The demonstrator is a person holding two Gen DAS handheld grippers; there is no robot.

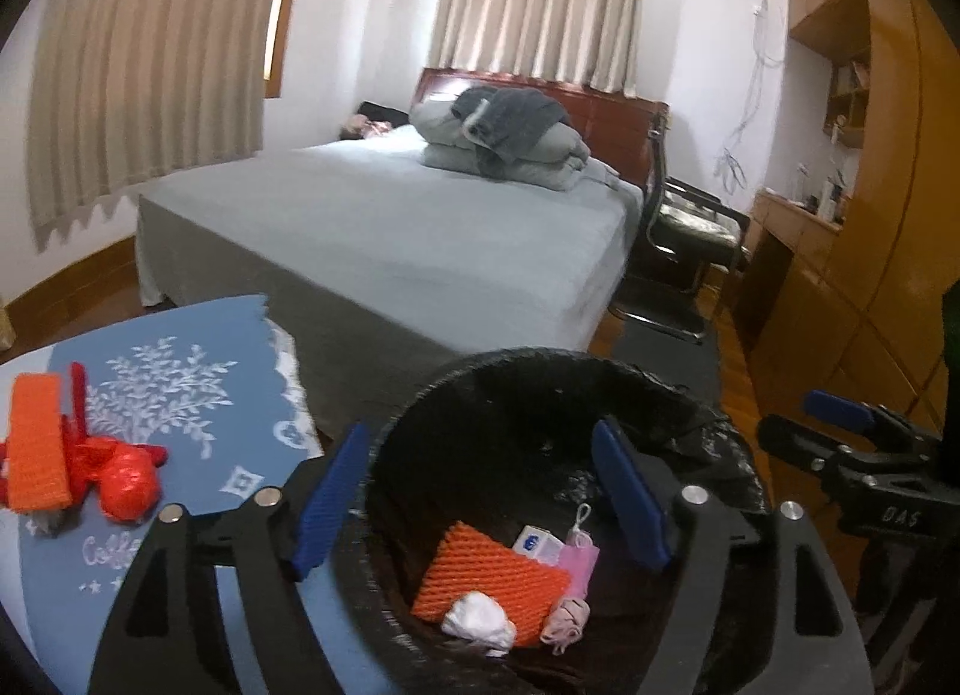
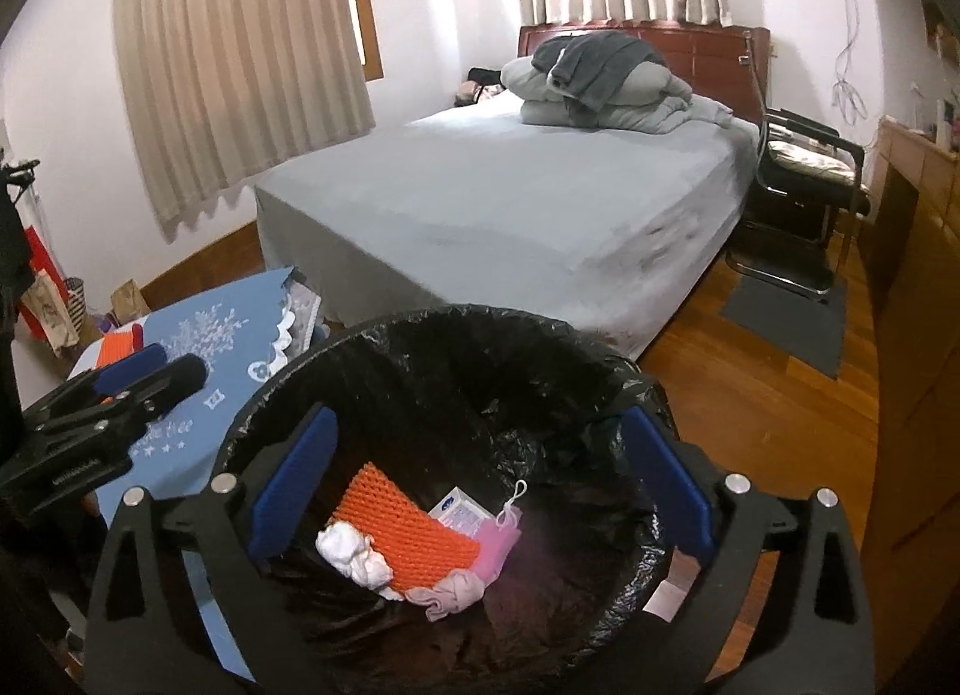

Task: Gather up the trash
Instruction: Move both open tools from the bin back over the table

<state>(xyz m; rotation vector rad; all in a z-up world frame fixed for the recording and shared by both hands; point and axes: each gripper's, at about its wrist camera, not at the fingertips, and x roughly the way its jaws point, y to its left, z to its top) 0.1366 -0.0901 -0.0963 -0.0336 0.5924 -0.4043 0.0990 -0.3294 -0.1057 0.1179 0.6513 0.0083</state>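
Observation:
A bin lined with a black bag stands beside the table. In it lie an orange foam net, a white crumpled tissue, a small white-blue box, a pink pouch and a pinkish wad. My left gripper is open and empty above the bin's left rim. My right gripper is open and empty above the bin. On the table an orange foam net and a red crumpled wrapper remain.
The table carries a blue patterned cloth. A bed stands behind the bin, a black chair and wooden cabinets to the right. Bags sit on the floor at the far left.

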